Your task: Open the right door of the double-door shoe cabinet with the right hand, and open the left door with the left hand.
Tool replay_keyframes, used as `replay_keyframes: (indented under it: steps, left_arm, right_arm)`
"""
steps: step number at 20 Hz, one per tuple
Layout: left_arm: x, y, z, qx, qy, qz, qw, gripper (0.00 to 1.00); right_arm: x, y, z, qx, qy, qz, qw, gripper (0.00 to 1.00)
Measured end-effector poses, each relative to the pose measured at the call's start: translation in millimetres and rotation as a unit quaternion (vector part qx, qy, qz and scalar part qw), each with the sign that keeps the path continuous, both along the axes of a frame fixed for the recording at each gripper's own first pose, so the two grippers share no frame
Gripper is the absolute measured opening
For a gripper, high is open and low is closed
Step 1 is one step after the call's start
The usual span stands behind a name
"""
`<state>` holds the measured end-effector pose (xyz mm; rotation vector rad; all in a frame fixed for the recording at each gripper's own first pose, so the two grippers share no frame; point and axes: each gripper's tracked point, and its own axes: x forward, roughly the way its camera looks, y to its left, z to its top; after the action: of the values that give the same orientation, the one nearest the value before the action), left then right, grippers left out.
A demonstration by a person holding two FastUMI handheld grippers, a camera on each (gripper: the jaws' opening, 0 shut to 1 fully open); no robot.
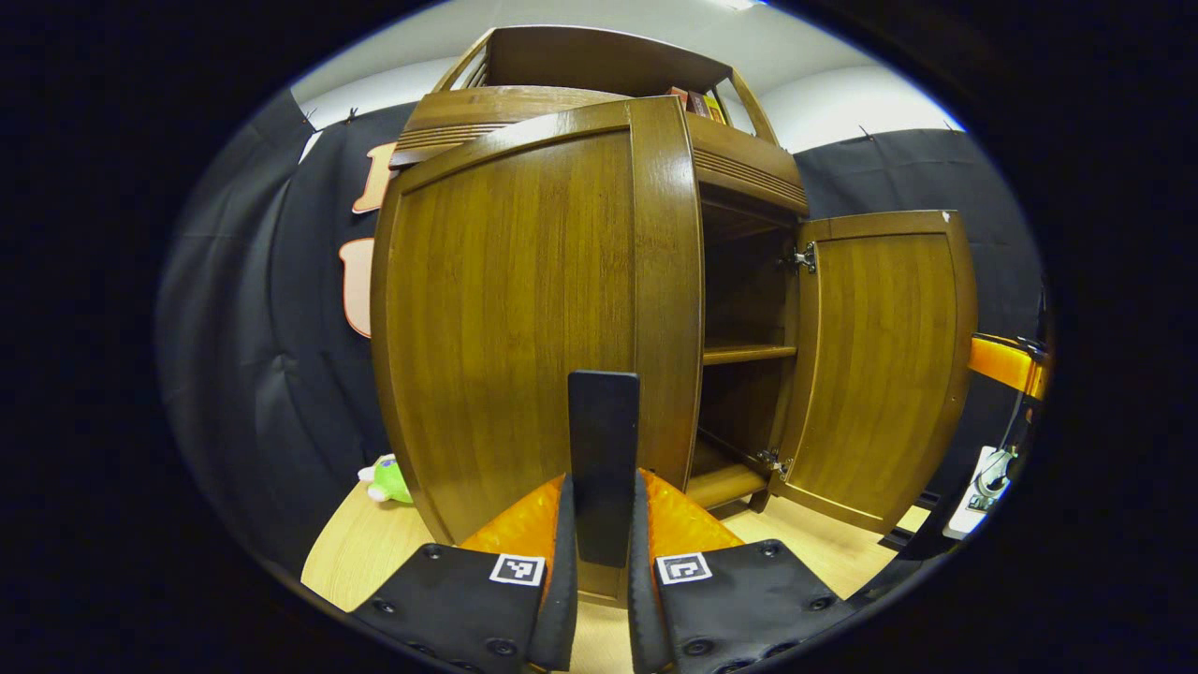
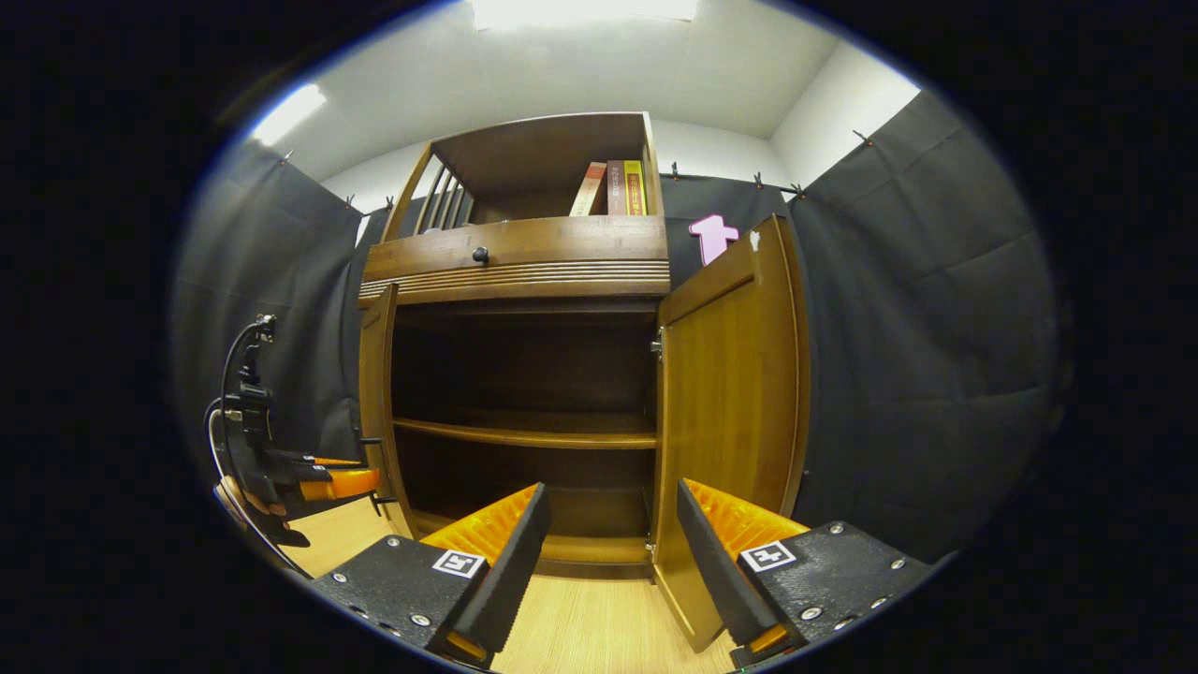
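Both doors of the cabinet stand open. The left gripper is clamped on the handle of the left door, both fingers pressing it. The right gripper hangs before the cabinet with fingers apart, just beside the right door. Books sit atop the cabinet.

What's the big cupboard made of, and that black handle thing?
The shoe cabinet looks like brown wood or wood veneer: grain lines run down the left door, and its shine suggests glossy varnish. The handle, clamped by the left hand-held gripper, looks matte black, maybe plastic or painted metal; that is unclear.
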<state>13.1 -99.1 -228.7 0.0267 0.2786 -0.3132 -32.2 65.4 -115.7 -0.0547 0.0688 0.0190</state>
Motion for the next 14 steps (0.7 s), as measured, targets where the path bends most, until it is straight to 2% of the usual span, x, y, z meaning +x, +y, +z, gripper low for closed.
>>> replay_keyframes:
  steps: [11, 13, 14]
  left_arm:
    - [-39.9, 55.4, 12.6, 0.001, -0.005, 0.017, 1.000, 0.29]
    - [-46.5, 68.2, 15.7, 0.008, -0.005, 0.027, 1.000, 0.28]
    - [-50.8, 76.3, 19.1, 0.013, -0.008, 0.035, 0.999, 0.24]
  right_arm:
    - [5.3, 35.1, -1.5, -0.003, 0.000, 0.036, 0.999, 0.84]
    - [7.3, 41.4, -2.6, -0.003, 0.002, 0.044, 0.999, 0.84]
    - [7.9, 44.0, -3.2, -0.004, 0.003, 0.047, 0.999, 0.84]
